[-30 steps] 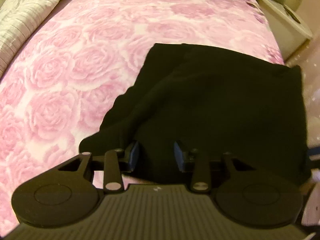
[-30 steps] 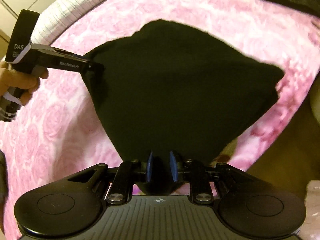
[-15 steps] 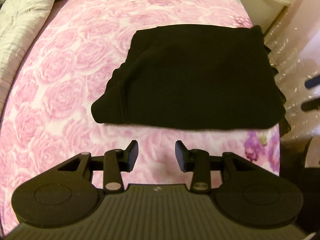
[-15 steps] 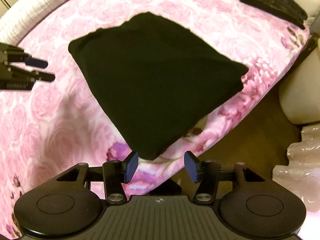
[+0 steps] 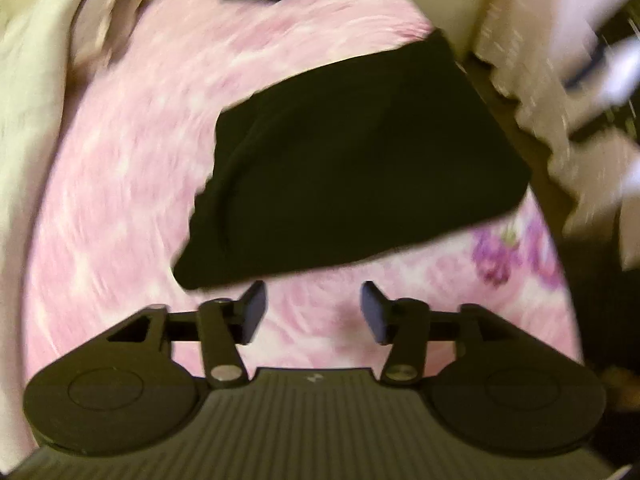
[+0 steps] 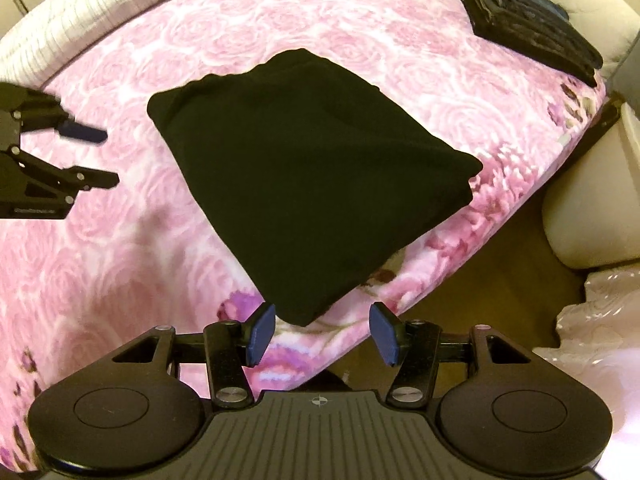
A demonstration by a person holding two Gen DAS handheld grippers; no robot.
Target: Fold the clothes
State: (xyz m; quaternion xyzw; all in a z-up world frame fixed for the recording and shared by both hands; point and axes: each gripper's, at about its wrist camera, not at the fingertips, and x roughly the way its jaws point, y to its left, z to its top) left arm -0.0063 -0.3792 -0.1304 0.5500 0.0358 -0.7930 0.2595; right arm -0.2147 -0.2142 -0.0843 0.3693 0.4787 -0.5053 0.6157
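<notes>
On the bed, pink rose-print bedspread [image 6: 360, 24] fills most of both views; left wrist view badly motion-blurred. Black folded garment [image 6: 312, 176] lies flat at centre of the right view, near the bed's edge, one corner at 6 o'clock just above the right claw [image 6: 322, 334]. Stack of dark folded clothes [image 6: 528, 20] at 1 o'clock, well apart. Right claw: blue pads spread, empty, not touching cloth. Left claw [image 5: 313, 312]: spread, empty, near the garment's hem; also visible at 9 o'clock in the right view, apart from the garment.
</notes>
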